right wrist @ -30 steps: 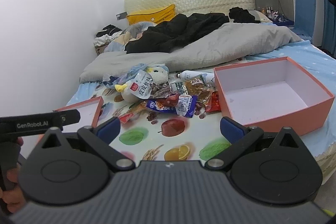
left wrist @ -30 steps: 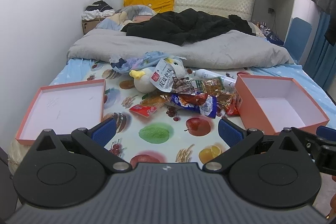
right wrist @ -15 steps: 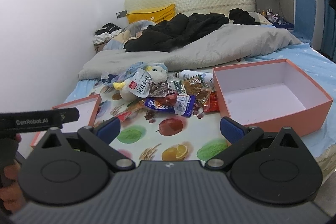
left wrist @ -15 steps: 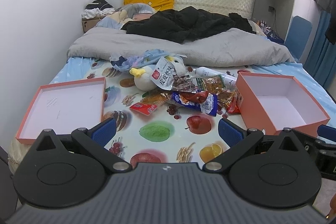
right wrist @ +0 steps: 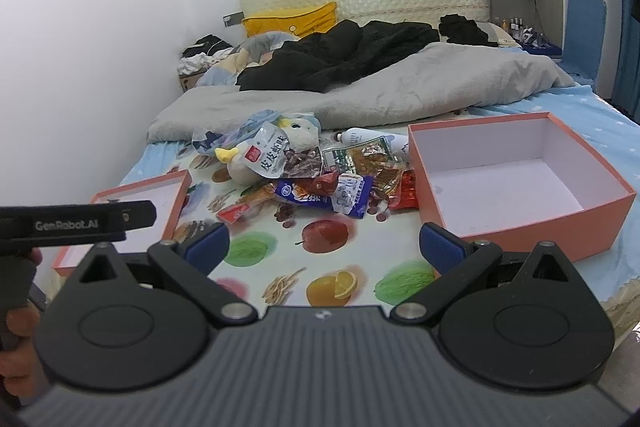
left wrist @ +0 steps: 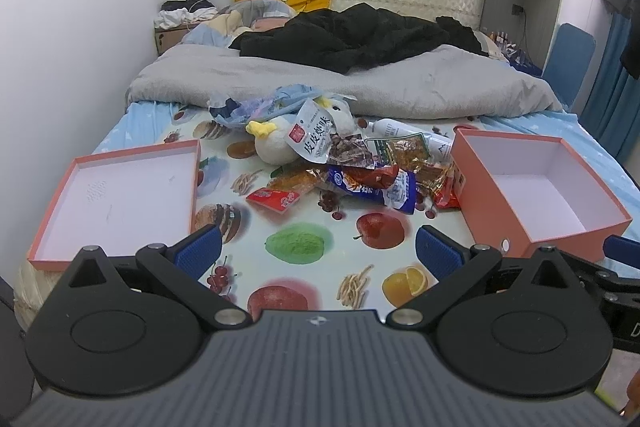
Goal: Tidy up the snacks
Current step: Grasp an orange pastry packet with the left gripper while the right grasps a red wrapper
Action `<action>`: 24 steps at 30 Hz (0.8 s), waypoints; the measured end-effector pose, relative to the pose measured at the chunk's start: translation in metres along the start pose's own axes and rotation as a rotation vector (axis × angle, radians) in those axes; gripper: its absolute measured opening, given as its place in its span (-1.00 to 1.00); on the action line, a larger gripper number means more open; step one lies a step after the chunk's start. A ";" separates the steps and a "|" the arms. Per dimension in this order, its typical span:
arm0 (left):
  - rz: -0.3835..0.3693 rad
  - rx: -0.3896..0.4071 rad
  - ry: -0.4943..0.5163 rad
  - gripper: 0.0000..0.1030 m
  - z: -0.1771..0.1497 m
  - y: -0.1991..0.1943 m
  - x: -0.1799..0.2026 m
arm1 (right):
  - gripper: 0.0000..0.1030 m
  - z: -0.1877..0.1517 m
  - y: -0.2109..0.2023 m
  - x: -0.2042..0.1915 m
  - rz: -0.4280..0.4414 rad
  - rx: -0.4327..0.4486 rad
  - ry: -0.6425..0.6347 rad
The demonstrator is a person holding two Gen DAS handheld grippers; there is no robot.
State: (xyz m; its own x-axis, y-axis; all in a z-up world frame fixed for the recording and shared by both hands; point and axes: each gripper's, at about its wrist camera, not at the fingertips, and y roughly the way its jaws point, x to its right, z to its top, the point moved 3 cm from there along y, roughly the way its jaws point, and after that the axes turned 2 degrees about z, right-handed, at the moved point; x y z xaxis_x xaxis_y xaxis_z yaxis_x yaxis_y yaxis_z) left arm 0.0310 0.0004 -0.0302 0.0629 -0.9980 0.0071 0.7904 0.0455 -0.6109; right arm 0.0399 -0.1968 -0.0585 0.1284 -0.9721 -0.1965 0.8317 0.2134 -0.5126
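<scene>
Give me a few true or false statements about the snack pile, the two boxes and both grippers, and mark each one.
1. The deep orange cardboard box has snacks inside. False: it is empty.
2. The shallow orange box lid lies left of the pile of snack packets. True.
3. The left gripper holds a packet. False: open, empty.
4. The white plush duck toy lies among the snacks. True.
5. The right gripper is open. True.

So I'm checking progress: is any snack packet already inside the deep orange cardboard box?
No, the deep orange cardboard box shows only its bare white floor.
</scene>
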 end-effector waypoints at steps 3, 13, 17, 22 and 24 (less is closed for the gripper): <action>-0.008 -0.007 -0.005 1.00 -0.001 0.004 -0.001 | 1.00 -0.001 0.003 0.001 0.007 -0.010 0.006; -0.022 -0.045 0.013 1.00 0.000 0.030 -0.002 | 1.00 -0.004 0.013 -0.003 -0.008 0.018 -0.058; -0.033 -0.068 0.019 1.00 0.001 0.052 -0.005 | 1.00 -0.006 0.027 -0.002 0.023 -0.007 -0.040; -0.056 -0.096 0.014 1.00 0.001 0.091 -0.012 | 0.92 -0.003 0.056 -0.006 0.042 -0.036 -0.085; -0.048 -0.100 -0.005 1.00 0.001 0.107 -0.016 | 0.91 -0.001 0.071 -0.008 0.035 -0.054 -0.110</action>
State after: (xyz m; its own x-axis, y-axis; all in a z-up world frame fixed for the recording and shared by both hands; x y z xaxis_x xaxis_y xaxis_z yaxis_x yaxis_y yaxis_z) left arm 0.1152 0.0215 -0.0944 0.0298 -0.9987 0.0425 0.7279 -0.0074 -0.6857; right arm 0.0978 -0.1736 -0.0943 0.2177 -0.9682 -0.1236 0.7960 0.2494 -0.5516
